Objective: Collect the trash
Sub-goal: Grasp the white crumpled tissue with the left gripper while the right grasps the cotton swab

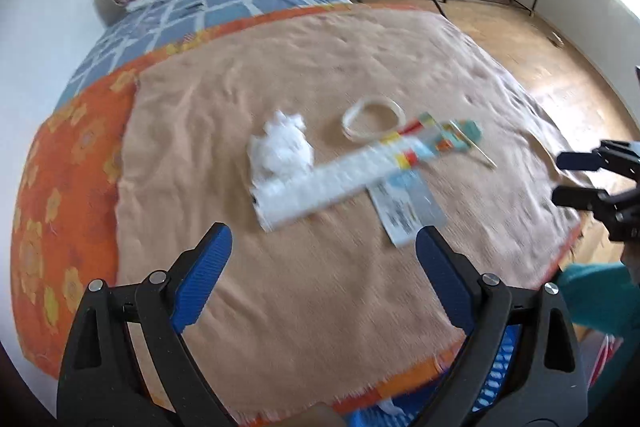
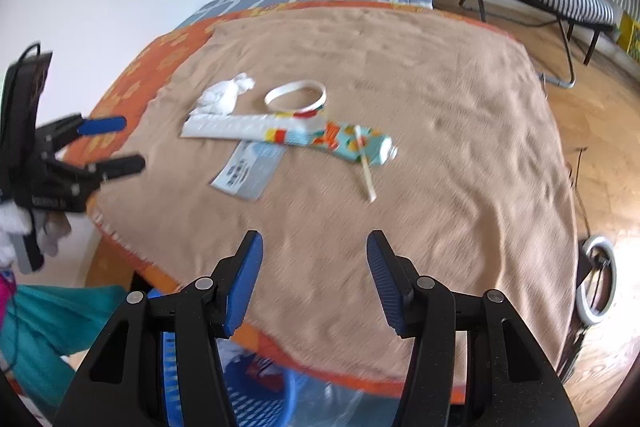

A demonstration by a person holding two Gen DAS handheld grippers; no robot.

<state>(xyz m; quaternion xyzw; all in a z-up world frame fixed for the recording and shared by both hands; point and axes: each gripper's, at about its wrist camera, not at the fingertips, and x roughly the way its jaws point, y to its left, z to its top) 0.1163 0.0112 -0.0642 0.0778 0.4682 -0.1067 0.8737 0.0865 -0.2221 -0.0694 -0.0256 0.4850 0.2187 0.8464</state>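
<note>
Trash lies mid-frame on the peach blanket (image 2: 440, 147): tissue (image 2: 224, 95), ring (image 2: 296, 99), tube (image 2: 288, 135), above both wide, empty grippers, left (image 1: 324, 259) and right (image 2: 315, 267)

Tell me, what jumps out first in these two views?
A small cluster of trash mid-blanket: a long flattened tube lying over a grey packet, with a white crumpled tissue and a white ring just behind it. A thin stick lies across the tube's cap end.
</note>
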